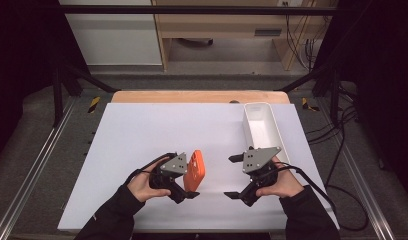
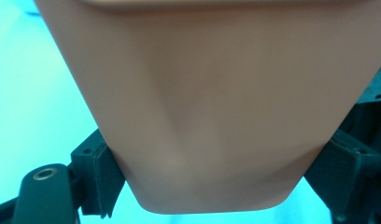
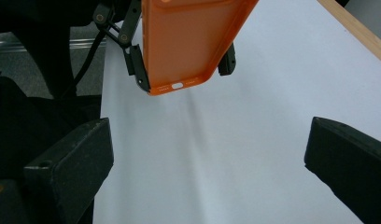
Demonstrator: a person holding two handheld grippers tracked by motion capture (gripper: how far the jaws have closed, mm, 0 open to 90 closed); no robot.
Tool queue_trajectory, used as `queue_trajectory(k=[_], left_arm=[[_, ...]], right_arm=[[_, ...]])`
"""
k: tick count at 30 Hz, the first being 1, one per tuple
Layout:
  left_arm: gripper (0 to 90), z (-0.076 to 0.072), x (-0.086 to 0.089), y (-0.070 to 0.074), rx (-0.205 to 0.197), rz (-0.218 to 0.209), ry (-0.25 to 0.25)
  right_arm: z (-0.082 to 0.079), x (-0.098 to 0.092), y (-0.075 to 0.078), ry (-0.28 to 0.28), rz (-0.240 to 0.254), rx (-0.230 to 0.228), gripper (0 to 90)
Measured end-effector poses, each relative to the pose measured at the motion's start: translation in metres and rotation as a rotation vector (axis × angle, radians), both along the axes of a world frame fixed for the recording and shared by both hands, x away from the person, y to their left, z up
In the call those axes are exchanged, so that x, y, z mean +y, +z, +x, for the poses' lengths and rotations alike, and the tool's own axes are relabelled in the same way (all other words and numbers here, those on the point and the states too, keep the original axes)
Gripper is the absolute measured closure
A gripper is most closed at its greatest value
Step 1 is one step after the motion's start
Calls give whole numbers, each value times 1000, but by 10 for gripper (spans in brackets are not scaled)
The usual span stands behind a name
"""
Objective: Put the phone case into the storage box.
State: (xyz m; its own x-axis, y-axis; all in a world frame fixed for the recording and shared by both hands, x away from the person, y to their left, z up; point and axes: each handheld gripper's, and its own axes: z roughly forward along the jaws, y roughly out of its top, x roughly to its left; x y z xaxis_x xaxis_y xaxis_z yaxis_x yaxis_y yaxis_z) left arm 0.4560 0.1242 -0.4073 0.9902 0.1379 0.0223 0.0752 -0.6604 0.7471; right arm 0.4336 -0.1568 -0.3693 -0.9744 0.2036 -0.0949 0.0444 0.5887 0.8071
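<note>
An orange phone case (image 1: 197,170) is held a little above the white table sheet (image 1: 142,135), with my left gripper (image 1: 191,180) shut on its two long sides. In the left gripper view the case's smooth back (image 2: 216,102) sits between the two black pads (image 2: 102,172). The right gripper view looks into the case's hollow inside (image 3: 188,42), with my left gripper (image 3: 181,65) clamped on it near its lower end. My right gripper (image 1: 232,176) faces the case from the right, open and holding nothing. Its black fingers (image 3: 72,168) stand far apart over bare sheet.
A long white tray (image 1: 252,106) lies at the back right of the sheet, just beyond my right hand. The wooden table edge (image 1: 192,96) runs along the far side. Black cables trail from both grippers toward the front edge.
</note>
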Motion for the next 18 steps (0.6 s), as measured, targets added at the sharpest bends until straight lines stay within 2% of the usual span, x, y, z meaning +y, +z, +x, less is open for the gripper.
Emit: queue_trajectory(k=[7, 18], left_arm=[[158, -4, -1, 1, -16, -30, 4], [157, -4, 0, 5, 6, -121, 1]], right_arm=[[0, 1, 1, -1, 24, 5, 22], [3, 7, 6, 7, 76, 26, 30]])
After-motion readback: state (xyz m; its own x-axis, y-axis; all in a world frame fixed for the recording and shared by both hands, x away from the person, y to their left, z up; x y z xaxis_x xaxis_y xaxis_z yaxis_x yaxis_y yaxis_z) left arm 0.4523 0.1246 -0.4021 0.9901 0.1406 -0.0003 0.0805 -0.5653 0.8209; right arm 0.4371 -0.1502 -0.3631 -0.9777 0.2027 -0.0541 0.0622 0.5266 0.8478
